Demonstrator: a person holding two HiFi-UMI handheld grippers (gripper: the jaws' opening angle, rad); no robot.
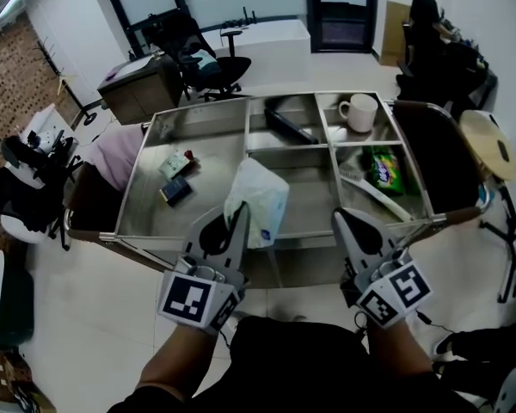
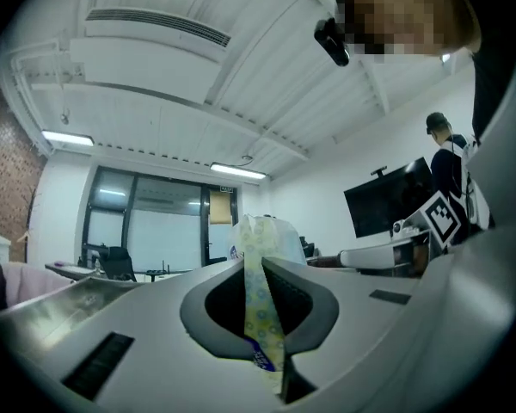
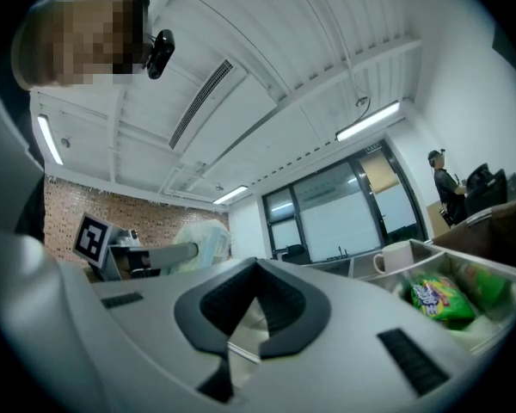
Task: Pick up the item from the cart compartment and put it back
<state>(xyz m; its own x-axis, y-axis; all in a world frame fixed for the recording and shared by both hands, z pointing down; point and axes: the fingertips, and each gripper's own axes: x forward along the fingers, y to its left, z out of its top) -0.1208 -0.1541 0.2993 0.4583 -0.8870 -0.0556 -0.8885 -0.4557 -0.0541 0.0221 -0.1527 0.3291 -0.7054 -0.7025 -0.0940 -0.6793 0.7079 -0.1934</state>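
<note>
Its own view shows the left tool [image 2: 262,265] clamping the bag [image 2: 271,231] edge; right tool [image 3: 256,269] closed, empty, at the cart [image 1: 198,126] rim.

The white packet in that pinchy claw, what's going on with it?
A person is working over a metal cart with a gripper in each hand. The left gripper is shut on the white tissue packet, pinching its edge and holding it above the cart's middle part. The right gripper is closed with nothing in it, near the section with the green snack bag.
</note>
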